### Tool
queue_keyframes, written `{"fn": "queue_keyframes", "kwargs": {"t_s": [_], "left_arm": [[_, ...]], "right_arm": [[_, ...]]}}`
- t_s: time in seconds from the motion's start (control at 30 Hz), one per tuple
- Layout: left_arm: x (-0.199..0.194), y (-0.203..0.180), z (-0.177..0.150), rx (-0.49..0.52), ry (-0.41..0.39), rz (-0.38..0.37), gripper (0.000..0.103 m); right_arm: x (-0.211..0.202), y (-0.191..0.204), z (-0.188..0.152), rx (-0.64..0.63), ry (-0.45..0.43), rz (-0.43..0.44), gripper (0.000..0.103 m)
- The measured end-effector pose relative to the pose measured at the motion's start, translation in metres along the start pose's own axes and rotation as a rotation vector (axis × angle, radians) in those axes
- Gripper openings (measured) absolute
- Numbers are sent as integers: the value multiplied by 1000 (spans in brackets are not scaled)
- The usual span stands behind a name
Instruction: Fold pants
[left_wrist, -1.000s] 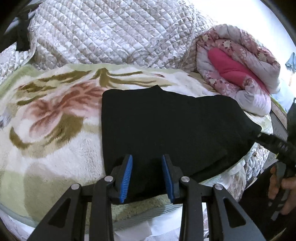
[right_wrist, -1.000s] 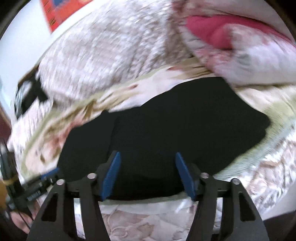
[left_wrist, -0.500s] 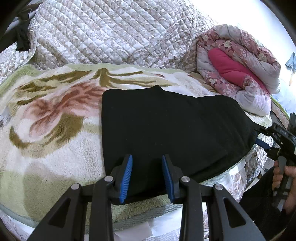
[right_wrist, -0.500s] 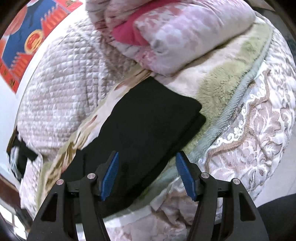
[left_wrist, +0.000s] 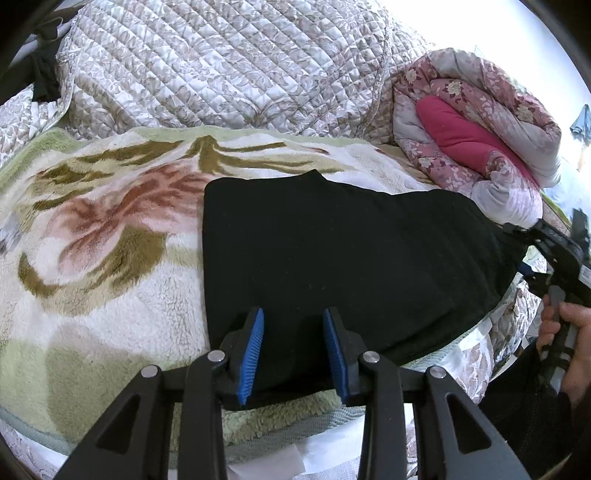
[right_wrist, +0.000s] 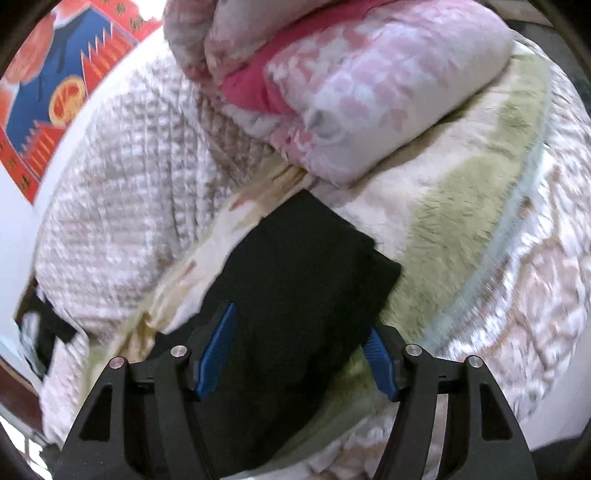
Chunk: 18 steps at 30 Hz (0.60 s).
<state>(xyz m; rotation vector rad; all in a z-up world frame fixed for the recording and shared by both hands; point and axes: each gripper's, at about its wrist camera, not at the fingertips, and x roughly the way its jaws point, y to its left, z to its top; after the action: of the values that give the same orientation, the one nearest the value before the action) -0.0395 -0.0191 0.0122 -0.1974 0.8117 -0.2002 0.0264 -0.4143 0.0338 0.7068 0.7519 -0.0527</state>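
Left wrist view: the folded black fabric pants (left_wrist: 332, 273) lie flat on the fluffy floral fleece blanket (left_wrist: 92, 240), reaching from the centre out to three o'clock. The left gripper (left_wrist: 293, 350) hovers at six o'clock over their near edge, its blue-padded jaws parted and gripping nothing. At three o'clock a person's hand (left_wrist: 569, 332) carries the right gripper (right_wrist: 299, 354) at the pants' far end. In its own view, its jaws have just been closing, with the pants' end between them yet unpinched. A rolled pink floral quilt (right_wrist: 351, 85) sits at twelve o'clock.
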Motion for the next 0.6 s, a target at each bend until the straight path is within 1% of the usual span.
{"fn": "queue_keyframes", "kwargs": {"t_s": [0.07,0.13,0.27,0.33,0.4,0.5,0.6], "left_arm": [[0,1,0,1,1,-1,38],[0,0,1,-3,1,-3,38],[-5,7,5,-30,-14,5,38],[-9,14,11,-55,-28,7,38],[-13,22,17,-81,-40,22,38],[-19,38,23,-127,-60,53,38],[-27,55,26,-174,-79,84,38]], "right_arm": [[15,-2,6,12,43,-12,32],[14,5,10,-20,38,-28,23],[-4,36,15,-106,17,28,20],[-14,62,19,-168,11,73,20],[-18,86,16,-230,6,105,20],[-16,127,5,-330,16,163,20],[-6,165,-17,-422,46,221,20]]}}
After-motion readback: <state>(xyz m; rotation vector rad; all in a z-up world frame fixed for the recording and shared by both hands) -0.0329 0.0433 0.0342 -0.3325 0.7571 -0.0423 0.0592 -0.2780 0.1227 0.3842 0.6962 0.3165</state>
